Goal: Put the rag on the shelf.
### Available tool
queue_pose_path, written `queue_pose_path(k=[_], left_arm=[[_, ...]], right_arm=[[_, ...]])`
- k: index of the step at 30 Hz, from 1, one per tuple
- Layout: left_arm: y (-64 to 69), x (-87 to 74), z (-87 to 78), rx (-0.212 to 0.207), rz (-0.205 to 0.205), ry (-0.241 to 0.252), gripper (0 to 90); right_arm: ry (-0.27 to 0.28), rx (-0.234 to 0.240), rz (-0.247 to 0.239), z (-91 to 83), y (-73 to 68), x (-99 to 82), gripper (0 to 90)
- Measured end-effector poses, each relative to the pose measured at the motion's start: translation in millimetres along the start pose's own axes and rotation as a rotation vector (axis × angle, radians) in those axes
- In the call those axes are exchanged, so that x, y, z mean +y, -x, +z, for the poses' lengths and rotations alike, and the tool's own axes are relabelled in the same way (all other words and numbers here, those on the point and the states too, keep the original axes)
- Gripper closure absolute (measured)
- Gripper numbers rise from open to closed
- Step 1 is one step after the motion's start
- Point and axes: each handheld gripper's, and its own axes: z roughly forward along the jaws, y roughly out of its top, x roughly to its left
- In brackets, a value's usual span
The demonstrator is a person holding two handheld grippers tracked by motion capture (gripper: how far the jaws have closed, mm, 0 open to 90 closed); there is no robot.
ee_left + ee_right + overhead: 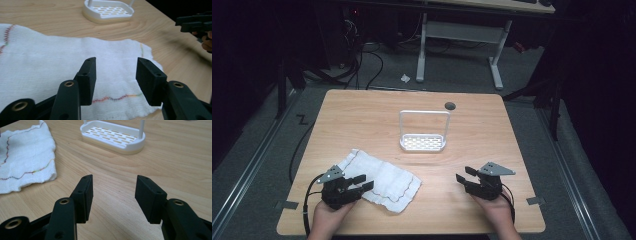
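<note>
1. The left gripper (362, 185) sits lowest-left of the landmark, a white plastic rack with a slotted tray and a tall wire-like handle (422, 143). Its jaws stand wide apart with nothing between them, hovering over the near edge of the cloth.
2. The white woven cloth with a wavy multicoloured stitched border (379, 181) lies flat on the light wooden table (362, 115), near the rack and toward the person and to the left of it. In the left gripper view the cloth (62, 62) spreads under the jaws, its stitched hem nearest the pads.
3. Judged from its look, the cloth is light, soft and limp; it will sag and fold when lifted, and it is not fragile. A corner or the hemmed edge seems the best hold, since a flat middle gives the pads little to pinch.
4. The rack stands just beyond the cloth, apart from it.
5. The right gripper (463, 179) rests to the rack's lower right, over bare wood, jaws wide and empty.
</note>
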Motion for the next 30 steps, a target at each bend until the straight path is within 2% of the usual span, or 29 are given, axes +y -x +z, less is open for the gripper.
queue_pose_path(k=[2, 5, 6, 9, 12, 15, 17, 19, 20, 22, 24, 27, 30], left_arm=[[-1.2, -0.4, 1.4, 0.012, 0.001, -0.006, 50.3], [-2.3, -0.4, 2.4, 0.016, -0.009, 0.001, 50.3], [-3.2, -0.9, 4.1, 0.030, -0.008, -0.007, 50.2], [-5.5, -1.9, 3.8, 0.040, -0.011, -0.012, 49.7], [-8.9, -2.3, 0.2, 0.047, -0.027, -0.004, 49.4], [-12.9, -2.2, -1.5, 0.066, -0.030, -0.001, 49.4], [-16.4, -2.9, 0.2, 0.114, -0.039, -0.026, 51.3], [-20.7, -4.6, 1.8, 0.117, -0.068, -0.044, 56.2], [-21.6, -4.7, 2.2, 0.114, -0.075, -0.054, 59.0], [-21.2, -4.8, 2.4, 0.118, -0.071, -0.060, 61.5], [-19.5, -5.5, 3.0, 0.108, -0.059, -0.095, 64.5], [-17.5, -6.4, 3.2, 0.112, -0.029, -0.122, 72.1], [-16.9, -8.2, 7.3, 0.129, -0.014, -0.165, 79.7]], right_arm=[[-0.021, -0.002, -0.030, 3.6, -1.1, -1.5, 49.1], [-0.028, 0.005, -0.037, 6.5, -1.3, -2.2, 51.1], [-0.038, 0.012, -0.037, 8.6, -2.9, -2.3, 51.8], [-0.044, 0.012, -0.062, 11.4, -6.2, -1.2, 51.8], [-0.049, 0.025, -0.048, 14.6, -10.5, -1.1, 51.8], [-0.048, 0.034, -0.065, 18.3, -16.8, -0.6, 51.7], [-0.047, 0.056, -0.069, 20.9, -24.1, 2.0, 50.2], [-0.037, 0.116, -0.058, 26.4, -33.3, 8.4, 49.9], [-0.032, 0.146, -0.059, 29.9, -40.1, 13.1, 50.2], [-0.030, 0.167, -0.097, 39.9, -55.2, 23.3, 52.8], [-0.048, 0.190, -0.125, 53.8, -69.2, 33.0, 56.4], [-0.069, 0.178, -0.170, 78.0, -86.6, 46.5, 66.6], [-0.116, 0.193, -0.174, 104.5, -95.8, 57.5, 78.5]])
